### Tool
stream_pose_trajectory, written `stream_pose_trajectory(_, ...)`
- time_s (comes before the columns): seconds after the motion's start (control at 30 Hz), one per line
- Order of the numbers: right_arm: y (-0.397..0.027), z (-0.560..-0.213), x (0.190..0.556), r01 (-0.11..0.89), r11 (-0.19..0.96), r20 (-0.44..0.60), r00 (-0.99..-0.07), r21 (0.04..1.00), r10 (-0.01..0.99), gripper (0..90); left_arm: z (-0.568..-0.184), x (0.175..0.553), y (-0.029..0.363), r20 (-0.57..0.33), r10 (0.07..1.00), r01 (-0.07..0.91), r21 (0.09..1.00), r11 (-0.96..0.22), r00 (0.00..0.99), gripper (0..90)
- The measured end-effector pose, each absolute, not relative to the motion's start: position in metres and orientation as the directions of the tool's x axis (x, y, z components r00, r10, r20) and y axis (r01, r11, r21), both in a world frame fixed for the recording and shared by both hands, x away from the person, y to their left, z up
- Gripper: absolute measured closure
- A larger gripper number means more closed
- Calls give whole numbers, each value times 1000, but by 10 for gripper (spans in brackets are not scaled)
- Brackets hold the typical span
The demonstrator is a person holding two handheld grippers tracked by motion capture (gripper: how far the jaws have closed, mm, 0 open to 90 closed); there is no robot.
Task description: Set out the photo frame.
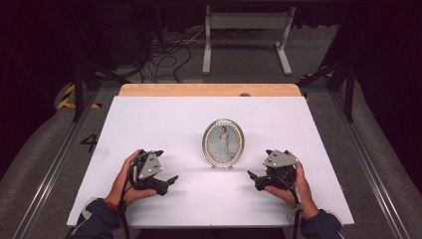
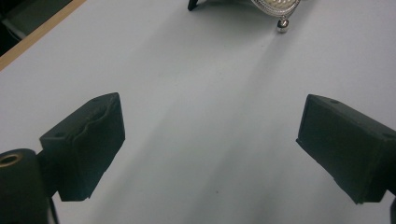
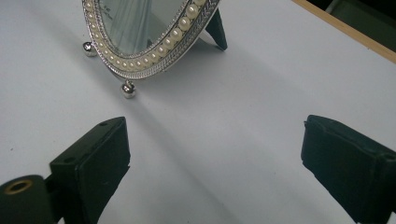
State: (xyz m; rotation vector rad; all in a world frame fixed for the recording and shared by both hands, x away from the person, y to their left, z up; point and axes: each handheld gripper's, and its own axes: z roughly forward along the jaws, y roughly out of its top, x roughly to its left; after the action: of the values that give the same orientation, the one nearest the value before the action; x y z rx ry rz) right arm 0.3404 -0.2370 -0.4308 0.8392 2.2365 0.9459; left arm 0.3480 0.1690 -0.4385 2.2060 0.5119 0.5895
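1. An oval picture frame [image 1: 223,142] is stood upright near the middle of the white table [image 1: 164,114], propped on small ball feet and a back strut.
2. The left gripper [image 1: 172,179] is held low beside the frame's left, jaws spread wide, nothing gripped.
3. The right gripper [image 1: 251,176] is held beside the frame's right, jaws likewise spread, apart from the frame.

Lab: floor cables [image 1: 164,59], metal rails [image 1: 50,169]
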Motion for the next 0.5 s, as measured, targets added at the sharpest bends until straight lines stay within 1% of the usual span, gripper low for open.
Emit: stream_pose_trajectory(0.5, -257, -431, 328, 321, 533, -247, -626, 783, 740, 86, -440, 340, 192, 248, 573, 187, 782, -594, 781, 79)
